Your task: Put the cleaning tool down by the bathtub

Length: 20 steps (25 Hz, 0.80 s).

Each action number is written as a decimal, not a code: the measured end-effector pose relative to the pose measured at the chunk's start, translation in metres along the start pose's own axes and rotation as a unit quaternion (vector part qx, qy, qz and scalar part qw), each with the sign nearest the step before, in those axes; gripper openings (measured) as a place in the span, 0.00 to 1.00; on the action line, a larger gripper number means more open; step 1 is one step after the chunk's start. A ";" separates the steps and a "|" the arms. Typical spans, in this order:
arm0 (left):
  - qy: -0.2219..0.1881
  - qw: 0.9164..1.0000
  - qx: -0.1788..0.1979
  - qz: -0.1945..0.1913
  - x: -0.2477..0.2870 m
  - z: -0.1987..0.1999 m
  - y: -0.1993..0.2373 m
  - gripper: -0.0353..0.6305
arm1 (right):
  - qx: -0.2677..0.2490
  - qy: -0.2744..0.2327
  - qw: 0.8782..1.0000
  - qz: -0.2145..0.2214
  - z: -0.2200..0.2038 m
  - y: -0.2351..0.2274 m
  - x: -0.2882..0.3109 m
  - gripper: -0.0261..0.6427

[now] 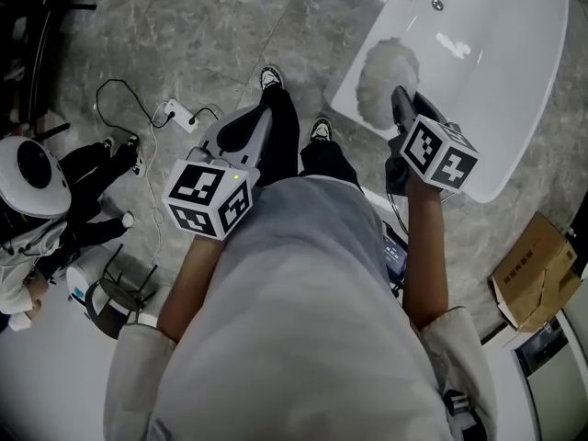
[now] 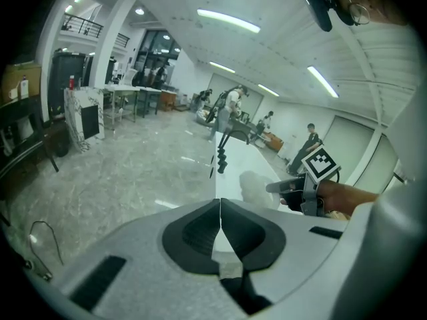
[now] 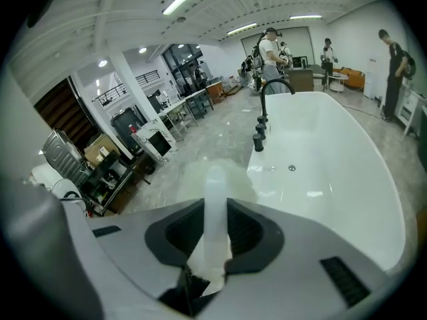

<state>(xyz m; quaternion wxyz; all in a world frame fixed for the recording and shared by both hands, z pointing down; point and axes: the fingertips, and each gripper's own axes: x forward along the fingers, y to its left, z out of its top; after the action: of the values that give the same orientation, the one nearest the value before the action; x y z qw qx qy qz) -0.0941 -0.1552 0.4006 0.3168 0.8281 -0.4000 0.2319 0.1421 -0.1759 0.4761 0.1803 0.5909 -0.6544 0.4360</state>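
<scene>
My left gripper (image 1: 235, 129) hangs well left of the tub (image 1: 519, 53), over bare floor (image 1: 230, 26). Its jaws are pressed together with nothing between them, and as I see it it has no part in this job. Closer to the tub, my right gripper (image 1: 401, 107) is clamped on the pale handle of the tool (image 1: 386, 79), the pads squeezing it from both sides and the handle running forward out of the jaws. The tool's fluffy white head is in the air over the tub's left rim, partly above the white basin and partly above the floor beside it. I can't tell whether the fluff brushes the rim. So the carrying looks about done: the tool is at the tub. The putting down is not done, since the tool rests on nothing and all its weight is in my grip. I judge what's left is to bring it off the rim to the tub's left side, where the stone is bare between my shoes (image 1: 321, 129) and the tub wall. There I'd lower it until it lies on the floor, then let the jaws part and draw back. Past the tub's right end a box (image 1: 533, 274) stands on the floor, out of the way.
</scene>
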 end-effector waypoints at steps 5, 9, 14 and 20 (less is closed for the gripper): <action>0.002 1.000 -0.007 0.004 0.001 0.001 0.004 0.07 | 0.008 0.015 1.000 -0.008 -0.008 -0.009 0.015 0.16; 0.004 1.000 -0.010 0.000 0.003 0.003 0.004 0.07 | 0.019 0.027 0.999 -0.017 -0.013 -0.015 0.025 0.16; 0.004 1.000 -0.010 0.003 0.001 0.004 0.006 0.07 | 0.026 0.038 0.999 -0.023 -0.020 -0.018 0.037 0.16; 0.005 1.000 -0.016 0.010 0.000 0.005 0.014 0.07 | 0.031 0.045 0.998 -0.038 -0.027 -0.025 0.056 0.16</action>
<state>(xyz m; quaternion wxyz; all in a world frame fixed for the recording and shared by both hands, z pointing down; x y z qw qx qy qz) -0.1044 -0.1656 0.4020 0.3302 0.8178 -0.4100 0.2325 0.1446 -0.1874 0.5414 0.2078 0.6007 -0.6090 0.4745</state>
